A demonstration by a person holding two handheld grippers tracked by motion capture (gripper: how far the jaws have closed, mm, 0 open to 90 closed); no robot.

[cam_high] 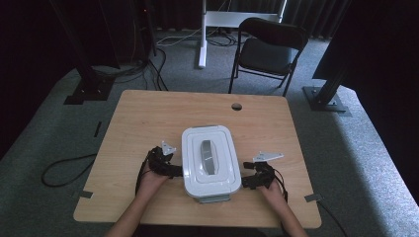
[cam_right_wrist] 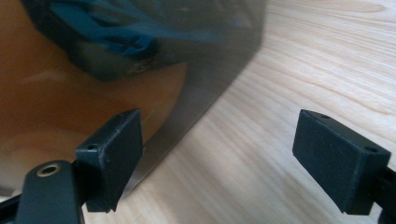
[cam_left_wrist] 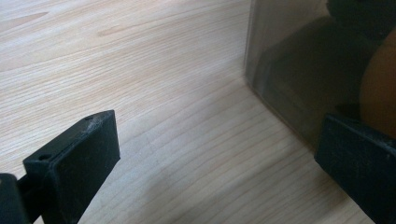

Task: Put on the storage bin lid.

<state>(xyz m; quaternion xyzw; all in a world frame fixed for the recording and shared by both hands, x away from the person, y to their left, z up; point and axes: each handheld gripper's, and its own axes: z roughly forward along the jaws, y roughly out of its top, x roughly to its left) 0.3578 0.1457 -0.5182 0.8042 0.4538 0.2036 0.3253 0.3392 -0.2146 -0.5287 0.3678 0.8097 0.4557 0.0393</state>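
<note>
No legible text, label, brand, number or sign anywhere. White lid of the storage box [cam_high: 210, 158] between the two grippers: plain, unmarked. Box wall ahead of the right gripper [cam_right_wrist: 219, 154]: faint pale marks on a dark blue item seen through it, too blurred to read.

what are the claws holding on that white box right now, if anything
Nothing is held. The left claw and right claw are both open, one at each side of the lidded box, with only bare table between their jaws.
</note>
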